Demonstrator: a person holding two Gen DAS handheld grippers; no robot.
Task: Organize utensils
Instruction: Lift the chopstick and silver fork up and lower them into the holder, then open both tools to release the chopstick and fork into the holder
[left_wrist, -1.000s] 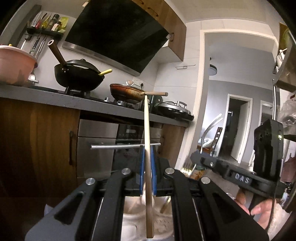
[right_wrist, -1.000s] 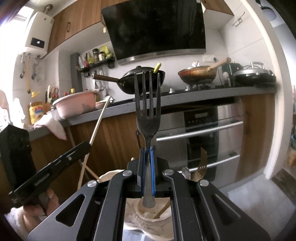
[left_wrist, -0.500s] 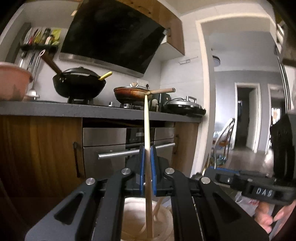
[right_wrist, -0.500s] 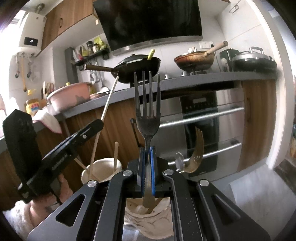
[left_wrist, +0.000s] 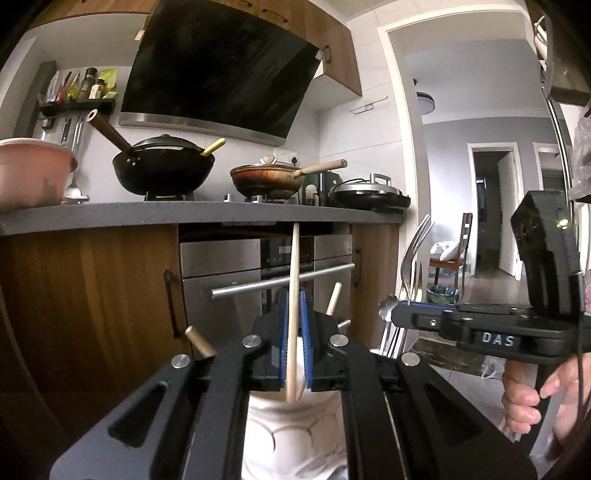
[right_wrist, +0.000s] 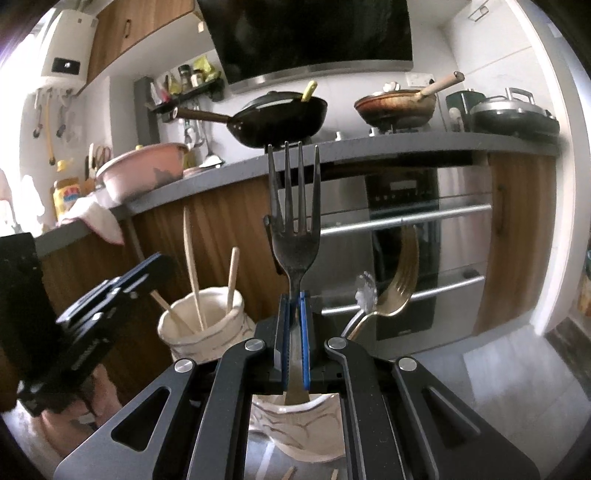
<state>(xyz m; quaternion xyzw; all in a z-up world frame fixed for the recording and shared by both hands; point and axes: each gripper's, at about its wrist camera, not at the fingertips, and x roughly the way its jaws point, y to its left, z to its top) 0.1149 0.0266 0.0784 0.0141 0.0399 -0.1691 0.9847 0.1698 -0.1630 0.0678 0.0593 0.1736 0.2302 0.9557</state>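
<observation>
My left gripper (left_wrist: 293, 325) is shut on a wooden chopstick (left_wrist: 294, 273) that stands upright, its lower end inside a white ceramic holder (left_wrist: 295, 435) right below the jaws. Other wooden sticks (left_wrist: 333, 303) lean in that holder. My right gripper (right_wrist: 294, 325) is shut on the handle of a dark metal fork (right_wrist: 294, 229), tines up, its handle end dipping into a second white holder (right_wrist: 295, 421). A gold fork (right_wrist: 400, 280) and a silver utensil (right_wrist: 364, 295) lean in that second holder. The chopstick holder (right_wrist: 201, 325) shows at the left in the right wrist view.
A grey counter (left_wrist: 184, 214) carries a black wok (left_wrist: 164, 168), a brown pan (left_wrist: 269, 181) and a pink bowl (left_wrist: 33, 173). An oven with steel handles (right_wrist: 406, 218) sits under it. A person's hand (left_wrist: 524, 398) holds the other gripper at the right.
Both grippers have sunk. The chopstick's lower end now sits deeper in its holder, and the fork's handle has come down into the second holder. The left view has levelled out.
</observation>
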